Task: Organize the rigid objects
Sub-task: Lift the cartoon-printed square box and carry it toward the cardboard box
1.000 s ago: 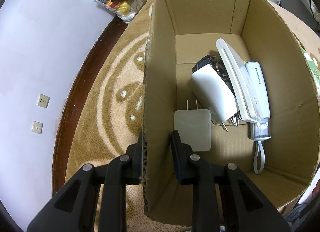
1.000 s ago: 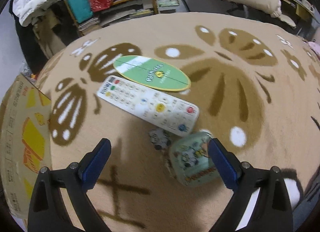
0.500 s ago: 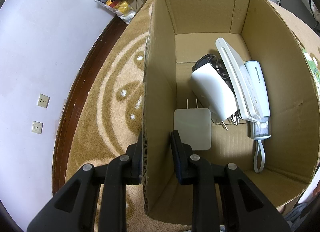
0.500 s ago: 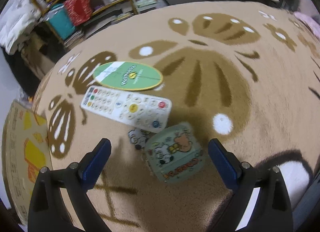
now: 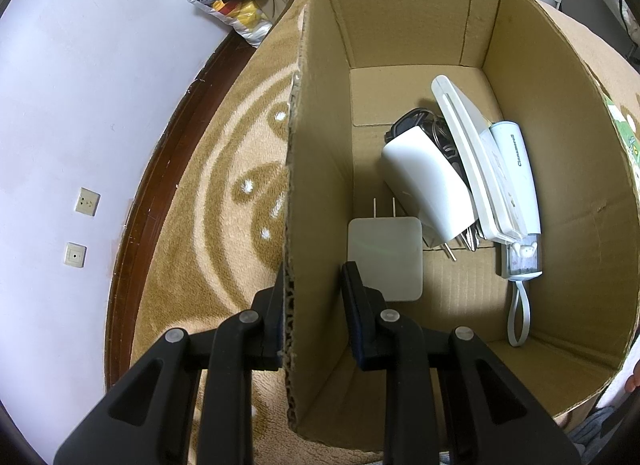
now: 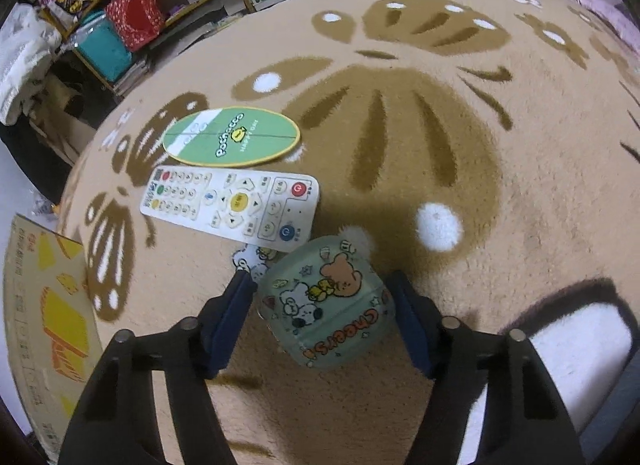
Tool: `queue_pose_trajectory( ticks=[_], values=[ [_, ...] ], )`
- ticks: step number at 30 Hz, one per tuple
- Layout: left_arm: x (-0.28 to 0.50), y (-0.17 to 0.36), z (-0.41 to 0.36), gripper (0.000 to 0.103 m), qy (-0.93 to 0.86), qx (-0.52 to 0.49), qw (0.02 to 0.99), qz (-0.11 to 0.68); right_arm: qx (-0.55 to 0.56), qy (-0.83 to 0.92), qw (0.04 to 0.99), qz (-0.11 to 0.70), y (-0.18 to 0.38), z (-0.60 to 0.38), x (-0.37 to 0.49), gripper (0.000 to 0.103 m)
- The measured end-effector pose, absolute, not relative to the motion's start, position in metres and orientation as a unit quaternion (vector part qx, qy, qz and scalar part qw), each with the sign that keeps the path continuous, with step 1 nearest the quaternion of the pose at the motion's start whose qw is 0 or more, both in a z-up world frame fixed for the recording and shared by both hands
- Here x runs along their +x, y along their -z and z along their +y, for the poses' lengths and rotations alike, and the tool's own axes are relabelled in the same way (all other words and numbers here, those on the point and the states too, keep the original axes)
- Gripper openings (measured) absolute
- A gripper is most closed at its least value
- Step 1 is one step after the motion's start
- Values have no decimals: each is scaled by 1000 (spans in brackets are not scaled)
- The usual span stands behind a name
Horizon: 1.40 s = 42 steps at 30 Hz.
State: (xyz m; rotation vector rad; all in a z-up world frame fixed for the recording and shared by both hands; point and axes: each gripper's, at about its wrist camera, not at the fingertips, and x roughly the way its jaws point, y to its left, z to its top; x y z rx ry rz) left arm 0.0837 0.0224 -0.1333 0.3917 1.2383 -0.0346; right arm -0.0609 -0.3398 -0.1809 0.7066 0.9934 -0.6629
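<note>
My left gripper point(image 5: 316, 293) is shut on the left wall of an open cardboard box point(image 5: 320, 185), one finger outside, one inside. Inside the box lie a flat white charger point(image 5: 386, 261), a white adapter point(image 5: 424, 181) over a black cable, a long white device point(image 5: 468, 153) and a white tube with a strap point(image 5: 516, 185). My right gripper point(image 6: 322, 315) straddles a pale green cartoon case point(image 6: 328, 305) on the carpet, the fingers close on both sides; contact is unclear. A white remote point(image 6: 232, 205) and a green oval card point(image 6: 232, 137) lie just beyond.
The box's printed outer side point(image 6: 44, 321) shows at the left of the right wrist view. Cluttered shelves point(image 6: 132, 17) stand beyond the carpet. A wall with sockets point(image 5: 82, 225) and a dark baseboard run left of the box. A small cartoon sticker item point(image 6: 254, 261) lies under the remote's edge.
The right gripper has moved forward and down over the green case and narrowed its fingers around it. The left gripper and box have not moved.
</note>
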Motion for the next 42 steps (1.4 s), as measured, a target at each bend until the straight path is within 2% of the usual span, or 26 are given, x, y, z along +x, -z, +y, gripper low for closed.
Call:
queue_pose_trajectory(
  ticks=[2, 13, 23, 42],
  values=[
    [84, 133, 22, 24, 16, 182, 796, 577, 317, 308, 768, 462, 181, -339, -60, 66],
    [84, 133, 23, 24, 16, 182, 796, 578, 348, 257, 796, 423, 168, -334, -57, 65],
    [84, 133, 23, 24, 16, 182, 796, 577, 311, 224, 847, 368, 125, -317, -49, 65],
    [84, 135, 24, 24, 17, 181, 793, 581, 233, 104, 915, 312, 62, -250, -8, 65]
  ],
)
